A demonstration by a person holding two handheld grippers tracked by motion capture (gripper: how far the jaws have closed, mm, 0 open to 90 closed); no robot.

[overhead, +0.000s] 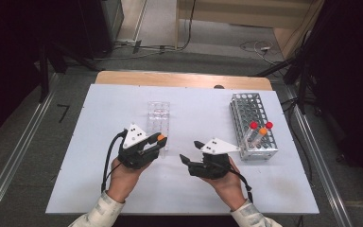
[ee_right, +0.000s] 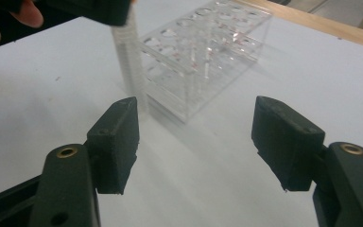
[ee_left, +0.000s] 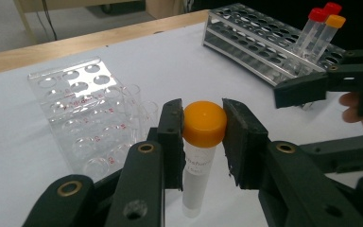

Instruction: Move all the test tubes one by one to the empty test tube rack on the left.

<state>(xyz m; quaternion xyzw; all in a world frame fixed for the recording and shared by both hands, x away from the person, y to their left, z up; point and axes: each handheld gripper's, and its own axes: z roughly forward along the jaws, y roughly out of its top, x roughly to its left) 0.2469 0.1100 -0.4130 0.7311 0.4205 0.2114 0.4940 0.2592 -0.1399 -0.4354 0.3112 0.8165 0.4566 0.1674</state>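
On the white table, the left gripper clamps the orange cap of a tube, holding it upright just beside the clear plastic rack, its base at the table surface. To its right, the right gripper hangs spread apart and empty above bare table. Farther right stands the metal rack, holding three capped tubes.

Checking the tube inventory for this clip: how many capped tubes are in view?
4: one orange-capped tube clamped in the left gripper, and two red-capped tubes plus another orange-capped one standing in the metal rack. None seem hidden.
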